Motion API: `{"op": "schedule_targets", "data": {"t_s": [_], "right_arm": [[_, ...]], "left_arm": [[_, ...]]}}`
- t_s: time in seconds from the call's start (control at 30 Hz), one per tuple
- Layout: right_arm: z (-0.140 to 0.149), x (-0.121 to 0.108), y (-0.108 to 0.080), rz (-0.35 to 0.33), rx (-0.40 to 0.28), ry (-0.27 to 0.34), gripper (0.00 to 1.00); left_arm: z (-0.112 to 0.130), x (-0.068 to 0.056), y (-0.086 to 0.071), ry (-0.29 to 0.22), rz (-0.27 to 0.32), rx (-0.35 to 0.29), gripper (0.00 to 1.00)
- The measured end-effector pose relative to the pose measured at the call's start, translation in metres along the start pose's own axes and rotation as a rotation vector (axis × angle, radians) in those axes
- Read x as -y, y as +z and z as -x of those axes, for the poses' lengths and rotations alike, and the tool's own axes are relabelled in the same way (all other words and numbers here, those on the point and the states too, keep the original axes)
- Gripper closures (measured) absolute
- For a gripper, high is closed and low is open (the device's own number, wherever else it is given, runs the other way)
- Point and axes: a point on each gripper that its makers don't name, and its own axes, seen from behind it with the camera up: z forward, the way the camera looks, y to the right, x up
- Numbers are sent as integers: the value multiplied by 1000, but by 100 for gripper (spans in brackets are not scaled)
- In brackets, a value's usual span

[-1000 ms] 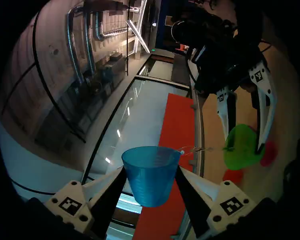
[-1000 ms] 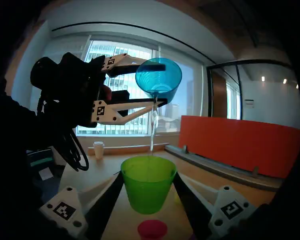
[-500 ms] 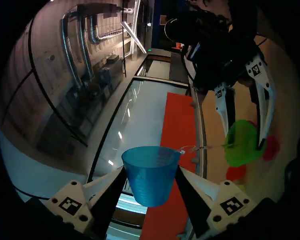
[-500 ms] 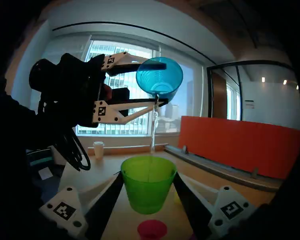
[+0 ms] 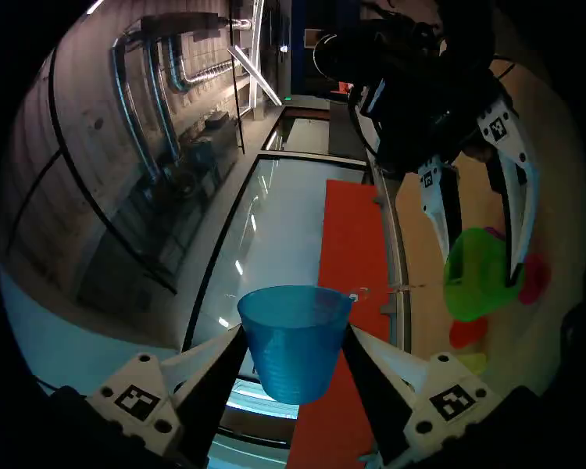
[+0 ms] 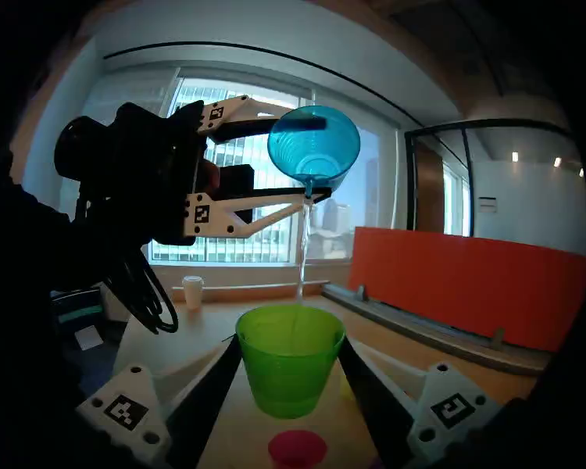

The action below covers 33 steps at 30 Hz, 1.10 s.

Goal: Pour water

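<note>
My left gripper [image 5: 296, 361] is shut on a blue plastic cup [image 5: 294, 341], tipped on its side. In the right gripper view that blue cup [image 6: 313, 150] hangs high with its mouth facing me, and a thin stream of water [image 6: 302, 250] falls from its lip. The stream lands in a green cup [image 6: 290, 359], which my right gripper [image 6: 291, 374] holds upright, shut on it. In the left gripper view the green cup [image 5: 476, 273] sits between the right gripper's fingers [image 5: 437, 211] at the right.
A pink cup [image 6: 297, 449] stands on the wooden table [image 6: 215, 328] below the green one. A white paper cup [image 6: 192, 291] sits by the window sill. An orange partition [image 6: 480, 281] runs along the right. A person's dark arm and cables are at left.
The blue cup has lifted and tipped slightly more, its mouth turning further toward the right gripper. Water keeps running into the green cup, which stays in place.
</note>
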Motion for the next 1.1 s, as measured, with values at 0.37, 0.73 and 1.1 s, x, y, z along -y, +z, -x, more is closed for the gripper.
{"op": "schedule_targets", "data": {"t_s": [0.37, 0.73, 1.1], "right_arm": [[-2, -2, 1, 3, -1, -3, 10], [-3, -1, 1, 1, -2, -6, 10], [-5, -2, 2, 3, -7, -6, 10]], "left_arm": [[-3, 3, 2, 47, -10, -5, 17], [-6, 9, 0, 100, -17, -7, 17], [-10, 11, -3, 163, -30, -8, 17]]}}
